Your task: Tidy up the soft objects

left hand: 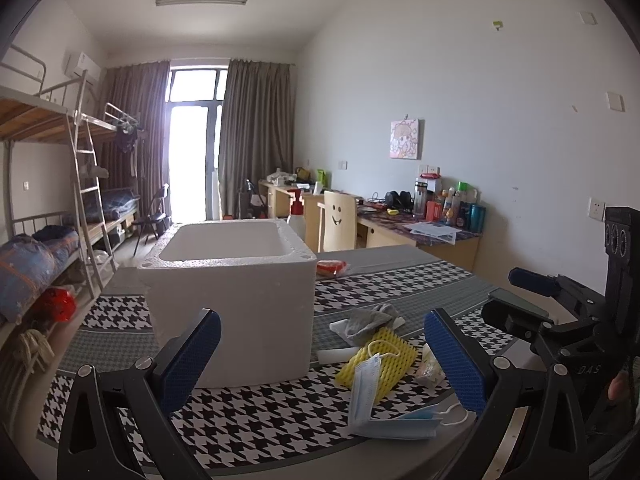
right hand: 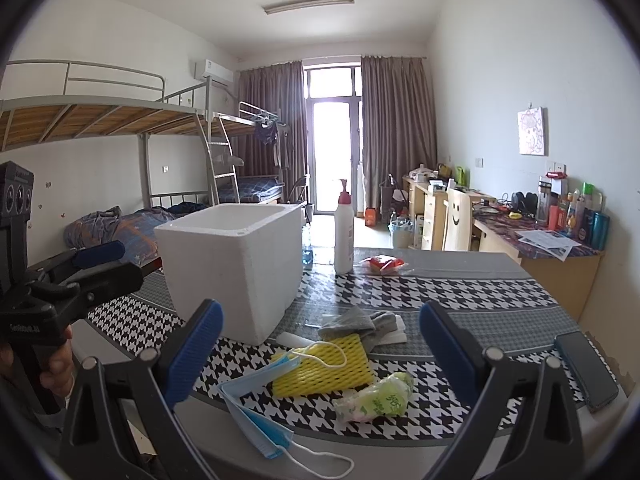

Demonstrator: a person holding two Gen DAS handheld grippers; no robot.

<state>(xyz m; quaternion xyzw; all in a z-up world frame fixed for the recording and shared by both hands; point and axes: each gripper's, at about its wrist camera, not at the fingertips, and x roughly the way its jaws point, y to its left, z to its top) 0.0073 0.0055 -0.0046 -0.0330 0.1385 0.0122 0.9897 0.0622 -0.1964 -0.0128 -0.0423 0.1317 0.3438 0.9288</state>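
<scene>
With both my left tool (left hand: 322, 354) and right tool (right hand: 322, 354) spread wide and empty, I'd pinch the limp, featherlight blue face mask (right hand: 256, 412) at its pleated middle (probably slippery), lying at the desk (right hand: 460, 292) edge beside the yellow foam net (right hand: 324, 368).

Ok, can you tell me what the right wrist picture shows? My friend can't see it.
The open right tool hangs over a checked table holding nothing. In front of it lie a blue mask, a yellow foam net, grey socks and a green packet. A white foam box stands behind them to the left, with a bedroom beyond.
</scene>
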